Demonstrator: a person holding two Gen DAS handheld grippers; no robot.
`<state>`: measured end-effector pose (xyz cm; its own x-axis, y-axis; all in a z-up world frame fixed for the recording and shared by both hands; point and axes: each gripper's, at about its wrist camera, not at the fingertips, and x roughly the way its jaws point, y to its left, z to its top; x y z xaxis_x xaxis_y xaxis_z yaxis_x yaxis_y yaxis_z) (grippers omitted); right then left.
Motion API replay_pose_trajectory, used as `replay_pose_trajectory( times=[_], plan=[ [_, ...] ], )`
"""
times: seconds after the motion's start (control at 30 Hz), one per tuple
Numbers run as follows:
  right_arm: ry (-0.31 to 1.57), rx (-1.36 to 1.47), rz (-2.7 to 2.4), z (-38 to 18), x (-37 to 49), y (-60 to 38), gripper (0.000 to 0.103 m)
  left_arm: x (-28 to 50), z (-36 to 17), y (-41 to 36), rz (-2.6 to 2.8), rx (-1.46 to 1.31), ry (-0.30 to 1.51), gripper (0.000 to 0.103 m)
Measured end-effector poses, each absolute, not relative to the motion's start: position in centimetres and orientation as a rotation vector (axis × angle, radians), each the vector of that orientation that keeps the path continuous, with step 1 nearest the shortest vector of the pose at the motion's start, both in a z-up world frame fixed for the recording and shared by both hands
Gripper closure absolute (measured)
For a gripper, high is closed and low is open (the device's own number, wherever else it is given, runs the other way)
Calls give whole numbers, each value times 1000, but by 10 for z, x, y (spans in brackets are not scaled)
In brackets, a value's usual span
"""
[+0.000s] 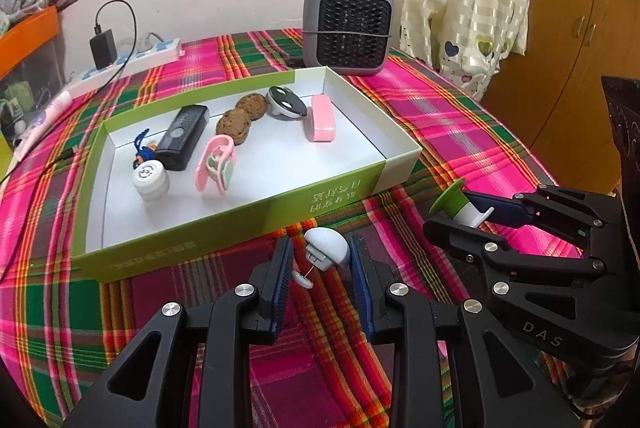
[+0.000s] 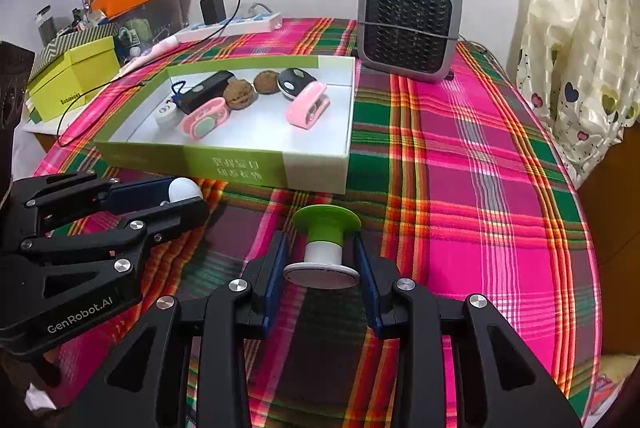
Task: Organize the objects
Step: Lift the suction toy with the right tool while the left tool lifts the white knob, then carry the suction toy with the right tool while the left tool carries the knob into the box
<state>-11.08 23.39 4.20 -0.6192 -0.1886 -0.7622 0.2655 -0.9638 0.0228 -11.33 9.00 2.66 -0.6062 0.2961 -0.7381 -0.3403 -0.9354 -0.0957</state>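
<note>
My left gripper (image 1: 321, 244) is shut on a small grey-white dome-shaped gadget (image 1: 328, 248), just above the plaid cloth in front of the box. The right wrist view shows this gripper (image 2: 188, 194) at the left, the dome (image 2: 184, 190) between its fingers. My right gripper (image 2: 320, 240) is shut on a green-and-white spool-shaped object (image 2: 325, 236), its pads against the white disc end. It appears at the right in the left wrist view (image 1: 452, 210). A shallow green-and-white box (image 1: 240, 216) lies beyond both grippers, holding a black stick device (image 1: 184, 138), two cookies (image 1: 234, 124), pink items and a white cap (image 1: 150, 180).
A grey fan heater (image 2: 408, 28) stands behind the box. A power strip (image 2: 232, 26) with a black charger lies at the back left. Yellow-green boxes (image 2: 76, 76) sit off the table's left side. A curtain (image 2: 580, 68) hangs at the right, beyond the table's rounded edge.
</note>
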Motion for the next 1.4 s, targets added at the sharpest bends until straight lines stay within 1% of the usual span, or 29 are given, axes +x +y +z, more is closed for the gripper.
replay_pose_trajectory(
  times=[0.4, 0.8, 1.4],
  plan=[
    [130, 1161, -2616, 57, -103, 225, 68, -102, 41, 78, 2573, -1117, 55, 76],
    [142, 1081, -2603, 80, -115, 210, 68, -115, 59, 50, 2645, -1092, -2, 76],
    [188, 1075, -2565, 84, -148, 185, 68, -140, 54, 25, 2687, -1129, -38, 76]
  ],
)
